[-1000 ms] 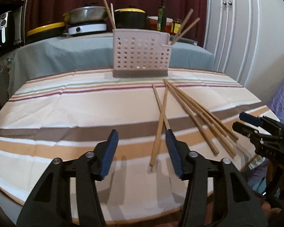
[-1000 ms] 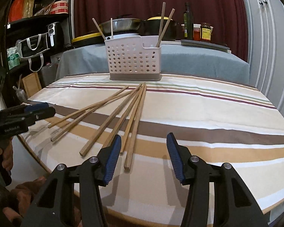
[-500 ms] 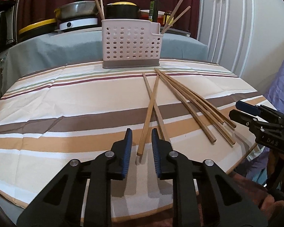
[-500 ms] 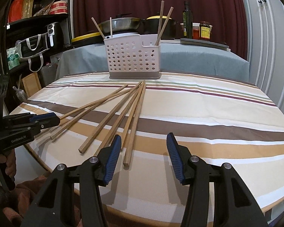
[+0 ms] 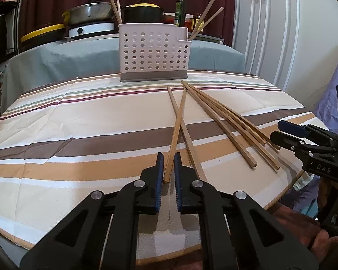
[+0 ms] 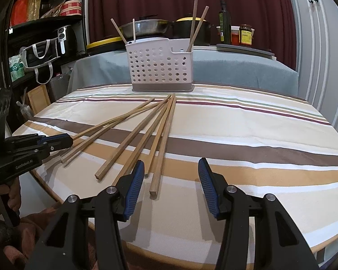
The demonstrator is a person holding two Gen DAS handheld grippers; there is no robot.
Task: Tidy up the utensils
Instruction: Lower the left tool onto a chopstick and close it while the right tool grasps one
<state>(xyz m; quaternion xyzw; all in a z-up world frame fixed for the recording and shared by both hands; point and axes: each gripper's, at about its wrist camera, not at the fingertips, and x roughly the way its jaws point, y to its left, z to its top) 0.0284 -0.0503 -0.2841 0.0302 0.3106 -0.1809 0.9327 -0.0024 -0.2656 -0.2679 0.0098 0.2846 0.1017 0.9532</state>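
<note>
A round tabletop (image 5: 78,117) covered by a striped cloth is seen in both wrist views. Six loose chopsticks are counted on the cloth, fanned out from a point just in front of a white perforated holder (image 5: 154,52) that stands upright at the far edge; two more pairs are seen leaning inside it, one at each end. The left tool (image 5: 168,168) is set low at the near end of one chopstick (image 5: 175,132), its blue pads narrowed around the wood; contact cannot be confirmed, though the stick lies between the pads. That stick is crossed over a second one. The right tool (image 6: 171,180) is held wide open above the cloth, with the near end of another chopstick (image 6: 161,150) lying just inside its left pad, untouched. Pots are noted on a covered counter behind.
</note>
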